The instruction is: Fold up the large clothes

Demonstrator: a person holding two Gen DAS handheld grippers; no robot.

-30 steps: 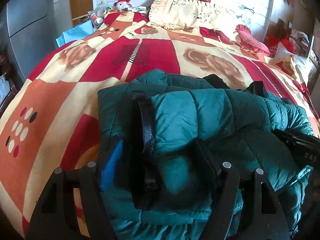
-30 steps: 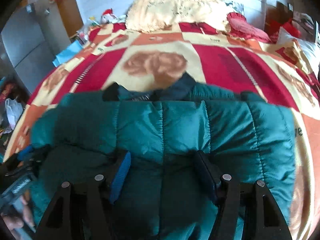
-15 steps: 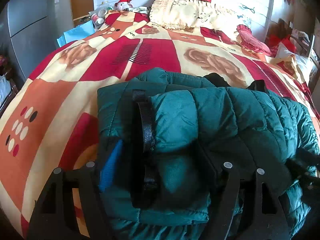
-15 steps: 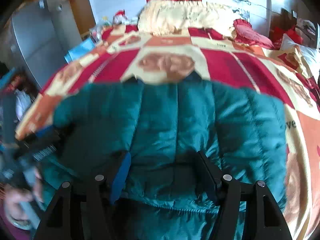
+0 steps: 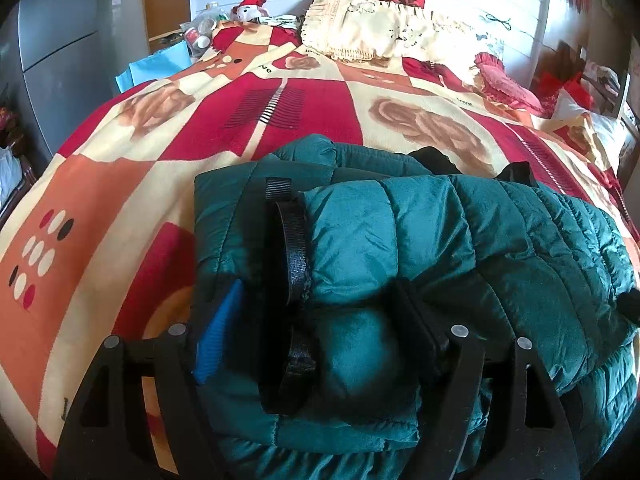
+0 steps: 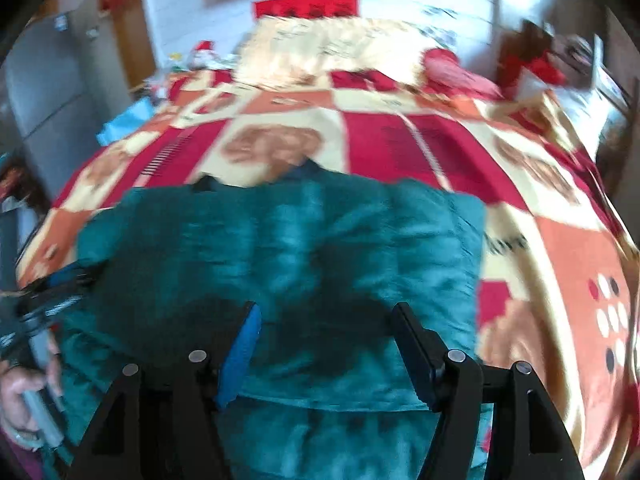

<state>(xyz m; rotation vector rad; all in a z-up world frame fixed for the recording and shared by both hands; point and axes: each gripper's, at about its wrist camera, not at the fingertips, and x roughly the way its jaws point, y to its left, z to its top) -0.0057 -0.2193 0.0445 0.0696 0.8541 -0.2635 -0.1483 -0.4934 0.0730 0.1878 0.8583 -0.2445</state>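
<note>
A dark green puffer jacket (image 5: 460, 240) lies folded in layers on the bed, with a black strap (image 5: 294, 248) across its left side. My left gripper (image 5: 316, 332) has its jaws wide around the jacket's near folded edge and strap. In the blurred right wrist view the jacket (image 6: 320, 248) lies below my right gripper (image 6: 326, 340), whose jaws are open above the fabric. The left gripper shows at the far left of that view (image 6: 52, 300), held by a hand.
The bed has a red, orange and cream patchwork cover (image 5: 120, 184). A cream fringed pillow (image 5: 360, 32) and a red cushion (image 5: 508, 84) lie at the head. A grey cabinet (image 5: 60, 40) stands left of the bed.
My right gripper has risen and pulled back from the jacket, so more of the bed shows. The left gripper has stayed in place on the folded edge.
</note>
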